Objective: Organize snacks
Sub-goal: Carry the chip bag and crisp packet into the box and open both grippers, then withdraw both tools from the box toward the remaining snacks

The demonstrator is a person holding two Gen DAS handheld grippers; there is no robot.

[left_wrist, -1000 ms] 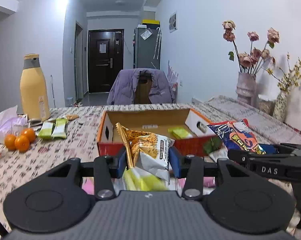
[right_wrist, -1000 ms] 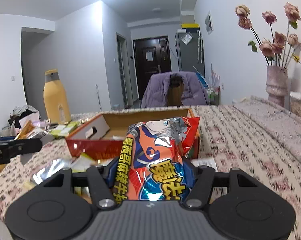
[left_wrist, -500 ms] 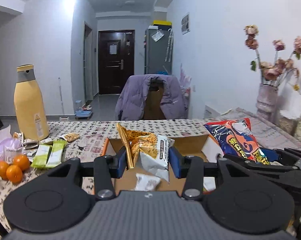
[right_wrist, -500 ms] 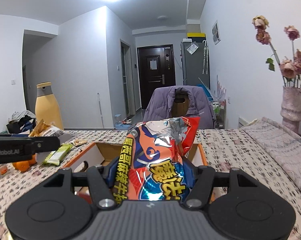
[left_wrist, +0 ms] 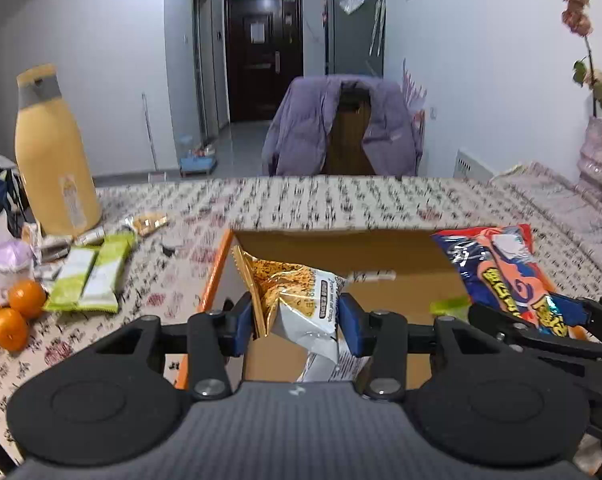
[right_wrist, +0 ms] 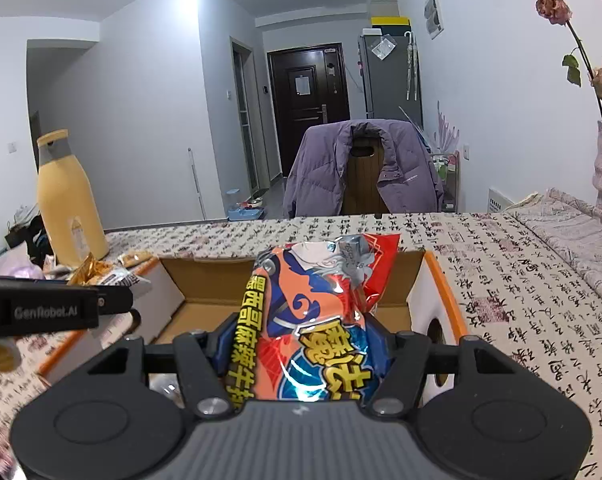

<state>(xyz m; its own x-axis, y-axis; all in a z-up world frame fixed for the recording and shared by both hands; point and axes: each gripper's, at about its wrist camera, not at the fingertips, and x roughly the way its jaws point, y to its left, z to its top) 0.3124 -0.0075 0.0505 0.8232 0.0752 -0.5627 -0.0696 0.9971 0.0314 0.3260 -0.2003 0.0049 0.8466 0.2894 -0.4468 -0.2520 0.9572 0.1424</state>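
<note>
Snacks are in both your grippers: the left gripper point(left_wrist: 297, 320) pinches a gold-and-white packet point(left_wrist: 297, 300), the right gripper point(right_wrist: 305, 356) clamps an orange bag point(right_wrist: 321, 312), both above the open cardboard box point(left_wrist: 341, 252). Next, lower and release them inside.

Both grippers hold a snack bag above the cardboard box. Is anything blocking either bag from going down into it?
Nothing visible does. The cardboard box is open-topped. The left gripper holds the gold and white bag and the right gripper holds the orange and blue bag over the opening. A small green packet lies inside, leaving bare floor.
</note>
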